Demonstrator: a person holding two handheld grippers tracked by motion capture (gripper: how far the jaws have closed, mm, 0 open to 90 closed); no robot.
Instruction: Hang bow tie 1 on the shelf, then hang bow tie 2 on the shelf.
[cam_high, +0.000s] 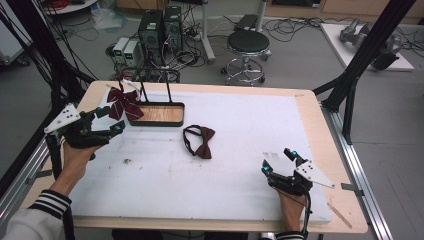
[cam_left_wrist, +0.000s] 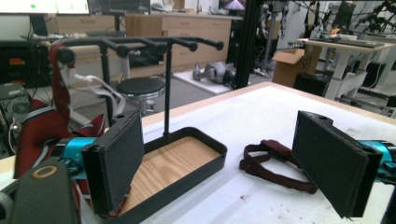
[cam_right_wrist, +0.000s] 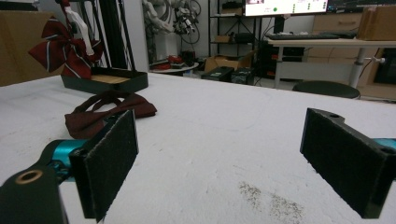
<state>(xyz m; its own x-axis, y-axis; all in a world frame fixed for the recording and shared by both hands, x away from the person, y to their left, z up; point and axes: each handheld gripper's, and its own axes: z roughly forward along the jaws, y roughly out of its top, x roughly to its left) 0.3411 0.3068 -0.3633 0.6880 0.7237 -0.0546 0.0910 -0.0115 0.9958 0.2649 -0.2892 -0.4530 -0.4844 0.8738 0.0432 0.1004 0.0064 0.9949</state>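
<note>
A left gripper (cam_high: 111, 120), fingers apart, is hovering beside the striped bow (cam_high: 124, 103) hanging on the rack (cam_high: 161, 114); the maroon bow tie (cam_high: 199, 141) lying near the rack is best pinched at its knot.

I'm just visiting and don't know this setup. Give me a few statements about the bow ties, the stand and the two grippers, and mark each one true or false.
1. A striped bow tie hangs on the black stand. True.
2. The plain dark red bow tie lies inside the stand's wooden tray. False: it lies flat on the white table cover, in front of the tray.
3. The left gripper is open and holds nothing. True.
4. The right gripper is clamped on the plain bow tie. False: its jaws are open and empty, away from the tie near the table's right front.
5. The left gripper is close to the striped bow tie. True.
</note>
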